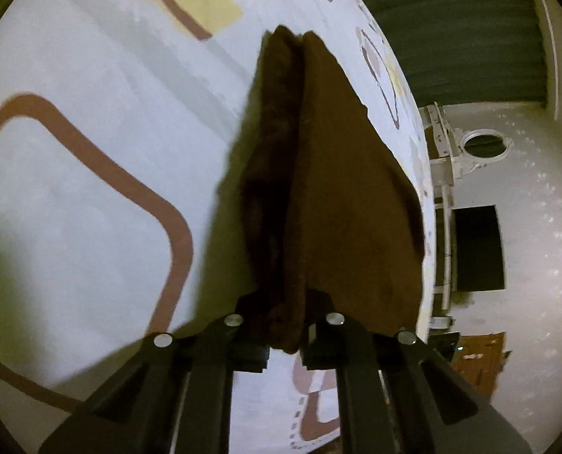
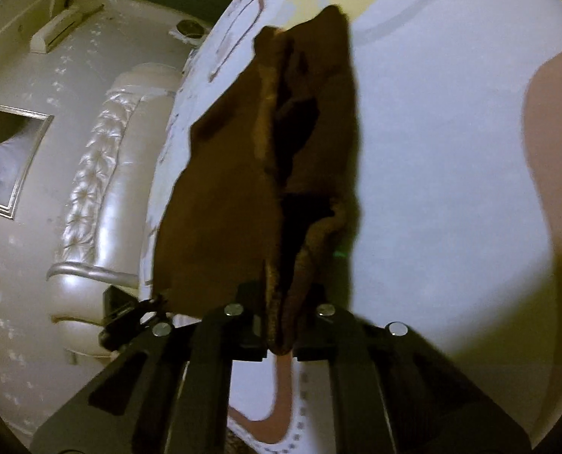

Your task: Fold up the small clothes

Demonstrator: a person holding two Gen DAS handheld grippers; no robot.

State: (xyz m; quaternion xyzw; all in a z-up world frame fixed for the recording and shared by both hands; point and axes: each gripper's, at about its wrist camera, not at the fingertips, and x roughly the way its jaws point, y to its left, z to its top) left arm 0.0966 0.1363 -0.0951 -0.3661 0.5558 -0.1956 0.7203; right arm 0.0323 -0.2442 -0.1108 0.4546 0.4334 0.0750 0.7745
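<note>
A small brown cloth (image 1: 330,174) stretches forward from my left gripper (image 1: 285,321), whose black jaws are shut on its near edge. The cloth is doubled, with two layers rising side by side above a white bed sheet (image 1: 92,174). In the right wrist view the same brown cloth (image 2: 243,189) runs ahead of my right gripper (image 2: 281,321), which is shut on its bunched near edge. Here the cloth gapes open along a dark middle fold. The fingertips of both grippers are hidden in the fabric.
The white sheet bears brown looped lines (image 1: 156,204) and yellow patches (image 1: 201,0). Its edge (image 1: 424,204) drops to a pale patterned floor (image 1: 538,227). A padded silver headboard (image 2: 103,174) and a framed picture (image 2: 8,155) lie left of the bed.
</note>
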